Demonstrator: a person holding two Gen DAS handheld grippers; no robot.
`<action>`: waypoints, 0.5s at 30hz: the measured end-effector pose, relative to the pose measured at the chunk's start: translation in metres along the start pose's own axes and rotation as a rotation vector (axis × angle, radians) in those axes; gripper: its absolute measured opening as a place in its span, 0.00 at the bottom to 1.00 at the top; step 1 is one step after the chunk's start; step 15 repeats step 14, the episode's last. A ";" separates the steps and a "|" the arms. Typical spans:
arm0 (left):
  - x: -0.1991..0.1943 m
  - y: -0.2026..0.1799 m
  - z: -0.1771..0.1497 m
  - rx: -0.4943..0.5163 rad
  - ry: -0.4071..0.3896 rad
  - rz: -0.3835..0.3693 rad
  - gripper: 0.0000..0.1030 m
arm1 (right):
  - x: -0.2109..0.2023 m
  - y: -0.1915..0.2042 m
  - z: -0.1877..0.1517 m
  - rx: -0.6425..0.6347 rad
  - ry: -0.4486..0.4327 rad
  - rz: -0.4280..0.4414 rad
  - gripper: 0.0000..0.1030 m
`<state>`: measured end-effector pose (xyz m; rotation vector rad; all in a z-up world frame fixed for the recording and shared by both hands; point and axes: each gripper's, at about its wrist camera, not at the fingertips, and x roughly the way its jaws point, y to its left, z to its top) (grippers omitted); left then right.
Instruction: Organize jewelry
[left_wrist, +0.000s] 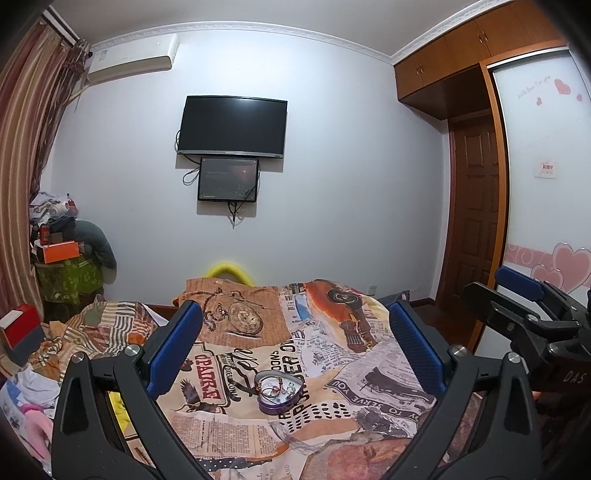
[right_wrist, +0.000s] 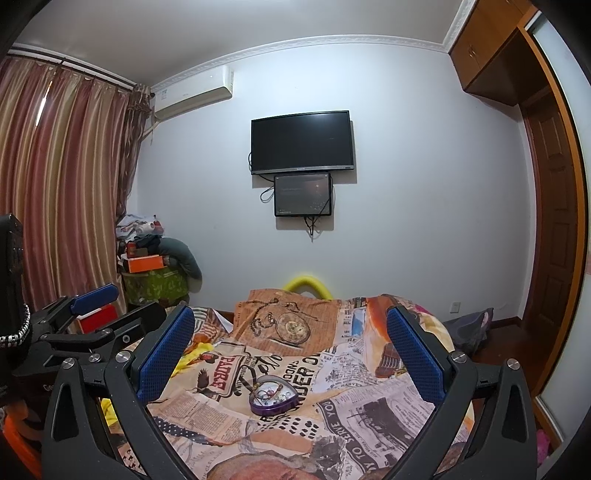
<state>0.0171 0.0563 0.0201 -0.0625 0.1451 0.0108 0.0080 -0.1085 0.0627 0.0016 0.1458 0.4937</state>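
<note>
1. Across the bed, a newspaper-and-vintage-print quilt (left_wrist: 332, 354) lies spread under both my grippers, and neither touches it.
2. Left of the bed, a red and white box (left_wrist: 20, 328) sits beside striped brown curtains (left_wrist: 22, 155).
3. Leftmost of my tools, my left gripper (left_wrist: 295, 354) hangs above the quilt with its blue-padded jaws wide apart and nothing between them.
4. Framed between those jaws, the purple heart-shaped tin (left_wrist: 280, 393) rests on the quilt, lid off, holding a tangle of small jewelry (left_wrist: 277, 387) I cannot sort out by piece.
5. Further right, my right gripper (right_wrist: 291, 358) is likewise spread wide and empty, the tin lying low between its fingers.
6. Beyond, a black wall television (right_wrist: 301, 142) hangs over a smaller dark screen (right_wrist: 302, 195).
</note>
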 end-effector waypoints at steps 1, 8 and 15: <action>0.000 0.000 0.000 0.000 0.000 0.001 0.99 | 0.000 0.000 -0.001 0.001 0.001 0.000 1.00; 0.001 -0.001 0.000 -0.002 0.001 0.002 0.99 | -0.001 -0.002 -0.002 0.010 0.000 -0.006 1.00; 0.002 -0.002 -0.001 0.002 -0.006 0.000 0.99 | 0.000 -0.003 -0.003 0.015 0.004 -0.007 1.00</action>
